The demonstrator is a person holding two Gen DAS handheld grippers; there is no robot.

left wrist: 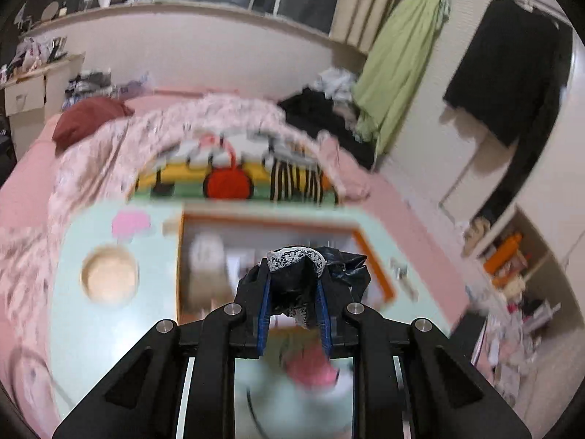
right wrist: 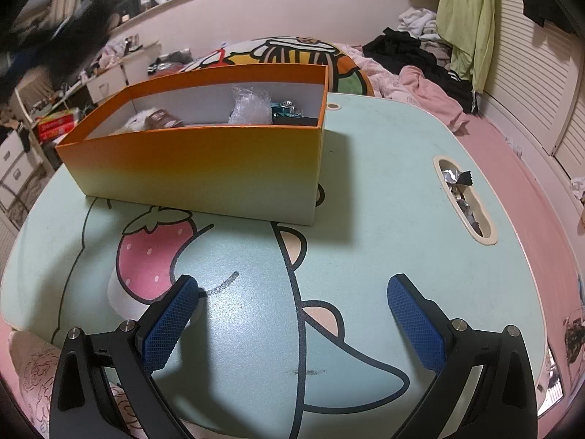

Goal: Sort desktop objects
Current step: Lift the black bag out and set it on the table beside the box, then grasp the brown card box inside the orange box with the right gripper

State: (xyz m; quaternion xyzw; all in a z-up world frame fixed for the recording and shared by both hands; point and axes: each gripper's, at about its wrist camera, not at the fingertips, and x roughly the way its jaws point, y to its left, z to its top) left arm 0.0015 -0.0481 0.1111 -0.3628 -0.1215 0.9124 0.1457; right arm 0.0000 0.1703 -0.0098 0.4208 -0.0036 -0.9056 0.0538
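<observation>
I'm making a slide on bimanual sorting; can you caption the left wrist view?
Left tool shut on a black lace-trimmed cloth, carried above the orange box on the mint table.

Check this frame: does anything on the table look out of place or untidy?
Crumpled foil wrappers are stuffed into the table's slot at its right side, one poking above the rim. Otherwise, the orange box sits squarely on the table, and the left gripper holds a black lace-trimmed cloth above it.
</observation>
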